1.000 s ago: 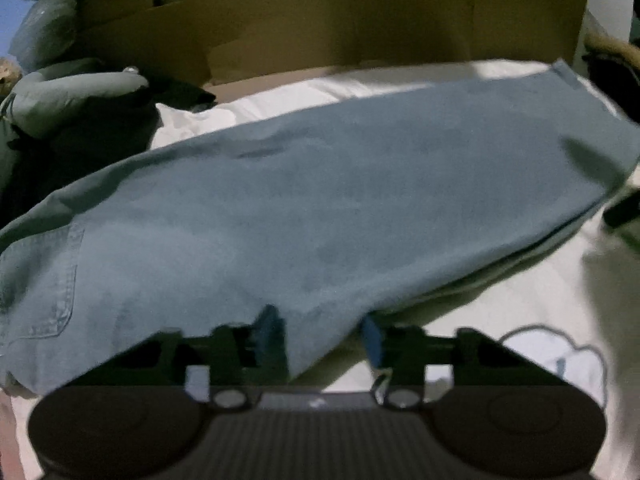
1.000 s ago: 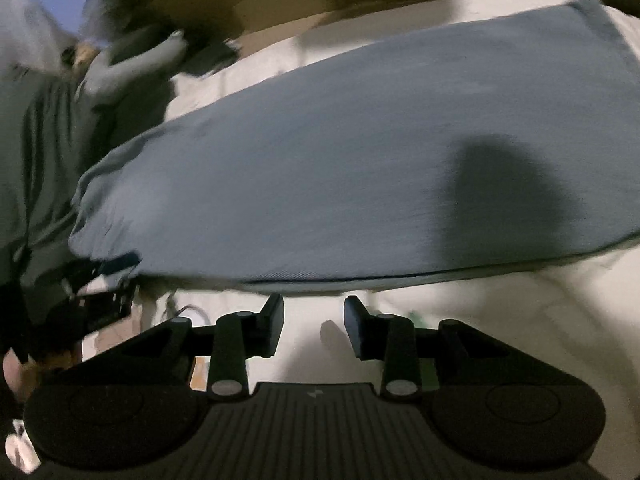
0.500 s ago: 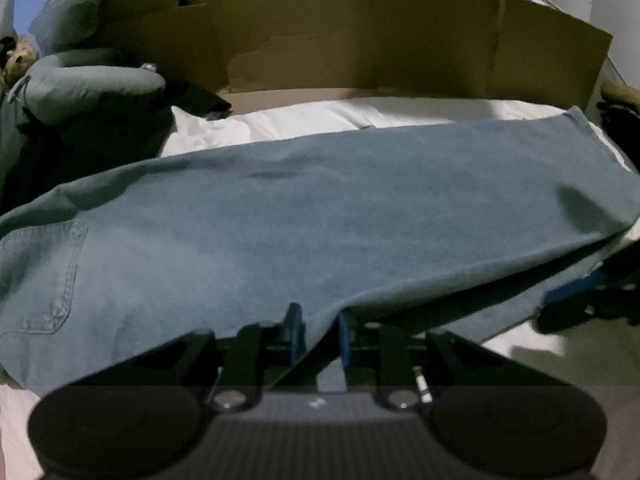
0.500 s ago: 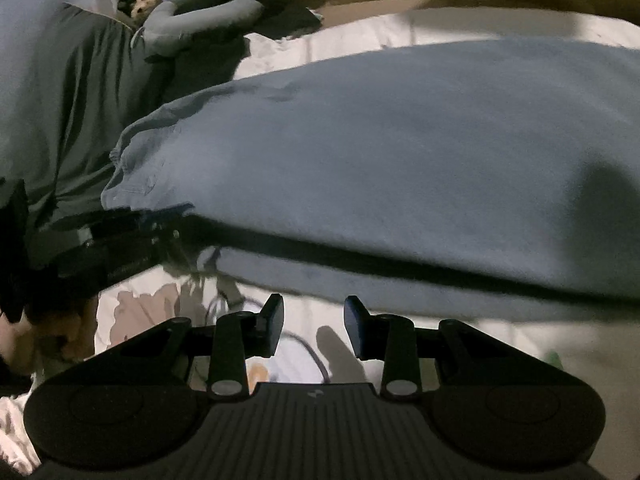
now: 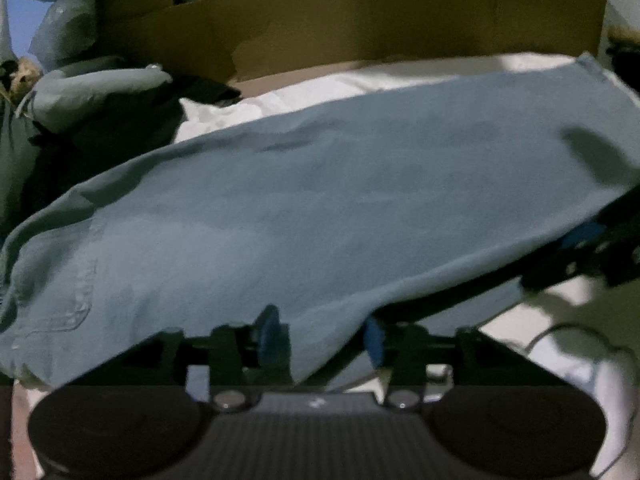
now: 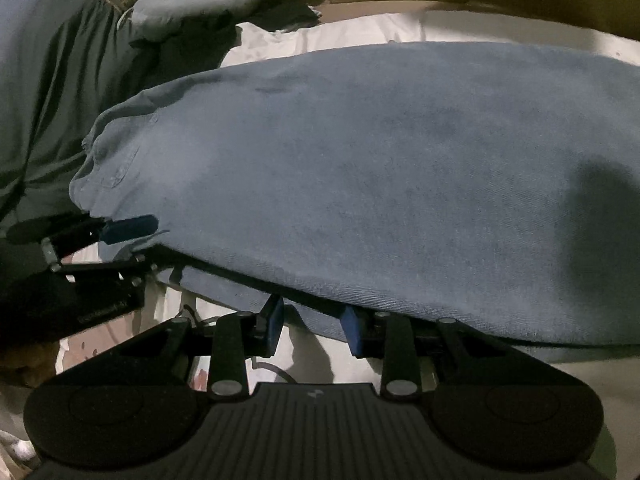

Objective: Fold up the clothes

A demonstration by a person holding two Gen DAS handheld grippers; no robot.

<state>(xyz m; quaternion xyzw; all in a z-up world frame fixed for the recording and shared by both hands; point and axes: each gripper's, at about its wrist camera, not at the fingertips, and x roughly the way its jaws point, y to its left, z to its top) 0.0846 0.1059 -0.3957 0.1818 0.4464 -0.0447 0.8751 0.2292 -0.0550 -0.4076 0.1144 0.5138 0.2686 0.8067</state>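
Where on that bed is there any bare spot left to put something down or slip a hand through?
Bare white sheet shows along the near edge of the jeans, right of the right tongs. A second bare strip lies between the jeans and the cardboard. The far left is crowded with dark clothes and a grey bundle.

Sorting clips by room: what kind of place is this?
Probably a bedroom: the jeans lie on a white printed bedsheet, with a soft toy and cardboard boxes piled behind.
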